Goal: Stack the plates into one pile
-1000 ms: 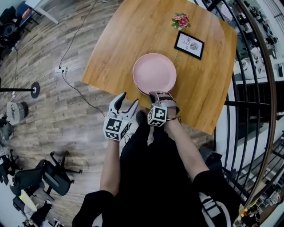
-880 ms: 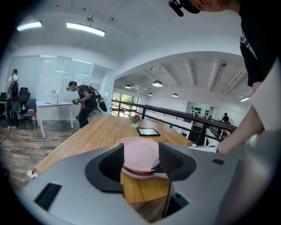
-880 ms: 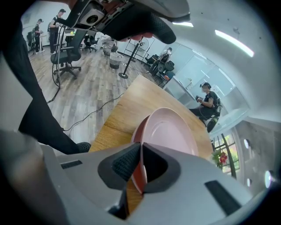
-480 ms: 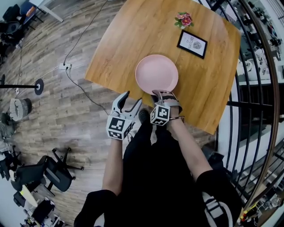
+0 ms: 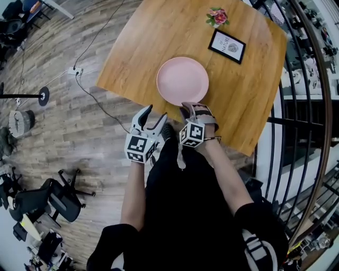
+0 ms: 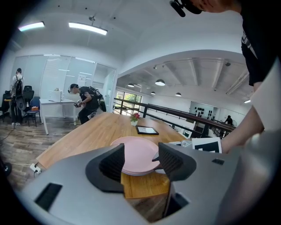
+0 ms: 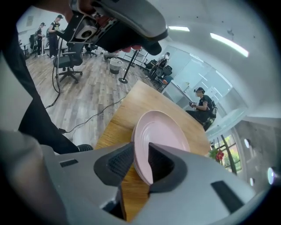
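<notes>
Pink plates (image 5: 182,80), stacked in one low pile on the wooden counter (image 5: 249,100), close to its near edge. Layered rims plain in the left gripper view (image 6: 136,154), exact count hard to tell. Near rim of the pile (image 7: 160,136) between the jaws of the right hand-held gripper (image 5: 193,108): one jaw over the top plate's face, the other under the rim, just above the counter (image 7: 131,105). Right hand-held gripper (image 7: 141,160) narrow but opening, with no clear squeeze on the rim. Left hand-held gripper (image 5: 153,116) just off the counter's near edge, over the floor (image 5: 63,132), aimed toward the pile. Left hand-held gripper (image 6: 141,160) wide apart, nothing between the pads, only plates and counter (image 6: 88,136) seen through the gap. Farther across the counter, well apart from the pile, a black-framed picture (image 5: 226,46) lying flat. Beyond that, near the far edge, a small bunch of pink and red flowers (image 5: 217,16). Same picture (image 6: 147,130) and flowers (image 6: 135,117) behind the pile in the left gripper view. Dark metal railing (image 5: 312,106) along the counter's right side. On the grey plank floor to the left, a white power strip (image 5: 74,70) with its cable, and nearer the person a black office chair (image 5: 58,198). In the background of the left gripper view, a person (image 6: 85,103) bent over a white desk.
</notes>
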A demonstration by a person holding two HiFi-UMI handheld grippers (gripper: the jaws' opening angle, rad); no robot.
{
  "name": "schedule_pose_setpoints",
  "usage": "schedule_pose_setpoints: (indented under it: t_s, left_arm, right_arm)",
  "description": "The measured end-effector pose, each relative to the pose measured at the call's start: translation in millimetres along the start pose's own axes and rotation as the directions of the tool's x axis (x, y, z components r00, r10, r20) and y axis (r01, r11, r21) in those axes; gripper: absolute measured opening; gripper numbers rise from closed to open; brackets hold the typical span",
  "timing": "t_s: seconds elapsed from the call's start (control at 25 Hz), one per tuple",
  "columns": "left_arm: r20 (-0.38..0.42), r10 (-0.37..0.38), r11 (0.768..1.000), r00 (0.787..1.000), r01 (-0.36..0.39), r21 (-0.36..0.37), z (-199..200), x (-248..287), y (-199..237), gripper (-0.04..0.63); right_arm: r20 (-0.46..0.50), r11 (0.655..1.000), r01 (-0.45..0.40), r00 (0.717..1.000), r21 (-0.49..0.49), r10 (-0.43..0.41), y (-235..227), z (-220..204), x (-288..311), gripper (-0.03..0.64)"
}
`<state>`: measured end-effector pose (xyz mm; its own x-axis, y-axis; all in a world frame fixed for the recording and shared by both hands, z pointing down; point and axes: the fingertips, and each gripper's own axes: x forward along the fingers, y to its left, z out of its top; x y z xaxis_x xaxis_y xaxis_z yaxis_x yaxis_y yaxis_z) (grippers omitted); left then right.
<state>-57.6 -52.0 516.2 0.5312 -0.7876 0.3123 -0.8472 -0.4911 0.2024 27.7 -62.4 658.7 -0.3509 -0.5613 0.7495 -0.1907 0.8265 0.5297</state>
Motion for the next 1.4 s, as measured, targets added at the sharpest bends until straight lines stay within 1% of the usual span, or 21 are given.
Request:
schedule_pose_setpoints:
  t_s: [0.2,0.28,0.32,0.36,0.44,0.52,0.6,0.72,0.76,0.8,0.96,1.16,1.4]
  left_arm:
    - [-0.007,0.007,1.000,1.000,-0.007,-0.020,-2,-4,-14,0.259]
    - [-0.011,0.008,0.999,1.000,-0.009,-0.037,-1,-5,-21,0.259]
    - [-0.010,0.010,0.999,1.000,-0.010,-0.041,0,-6,-25,0.258]
    - [-0.007,0.012,0.999,1.000,-0.012,-0.041,0,-6,-28,0.256]
    - [0.005,0.014,0.999,1.000,-0.014,-0.039,2,-7,-30,0.234]
    - [0.023,0.018,0.999,1.000,-0.017,-0.031,4,-9,-29,0.168]
    - [0.036,0.022,1.000,0.999,-0.021,-0.014,5,-11,-30,0.143]
    - [0.033,0.025,1.000,0.999,-0.024,-0.010,5,-16,-35,0.077]
    - [0.029,0.025,1.000,0.999,-0.025,-0.010,5,-18,-38,0.057]
    - [0.026,0.026,1.000,0.999,-0.026,-0.006,5,-20,-41,0.052]
    - [0.039,0.034,0.999,0.999,-0.034,0.015,8,-28,-46,0.040]
    - [0.032,0.043,0.999,0.999,-0.043,0.015,11,-32,-53,0.038]
    - [0.039,0.037,0.999,0.999,-0.038,0.034,12,-32,-65,0.038]
  right_arm:
    - [0.041,0.999,0.048,0.998,0.005,-0.048,-14,2,-24,0.093]
    - [0.073,0.996,0.083,0.994,0.009,-0.084,-22,4,-35,0.038]
    - [0.088,0.995,0.095,0.991,0.015,-0.096,-26,5,-41,0.022]
    - [0.101,0.995,0.100,0.990,0.025,-0.102,-28,5,-46,0.009]
    - [0.120,0.994,0.092,0.988,0.059,-0.098,-32,6,-51,0.009]
    - [0.147,0.990,0.065,0.986,0.122,-0.082,-34,6,-54,0.009]
    - [0.179,0.976,0.035,0.981,0.216,-0.075,-38,5,-57,0.009]
    - [0.225,0.928,-0.017,0.972,0.372,-0.072,-42,-3,-64,0.008]
    - [0.240,0.913,-0.033,0.968,0.406,-0.071,-43,-5,-67,0.008]
    - [0.252,0.903,-0.047,0.965,0.427,-0.069,-42,-8,-70,0.008]
    - [0.301,0.883,-0.100,0.953,0.459,-0.048,-39,-7,-83,0.008]
    - [0.396,0.844,-0.209,0.918,0.495,-0.004,-41,6,-105,0.008]
    - [0.461,0.817,-0.260,0.887,0.515,-0.007,-40,7,-123,0.008]
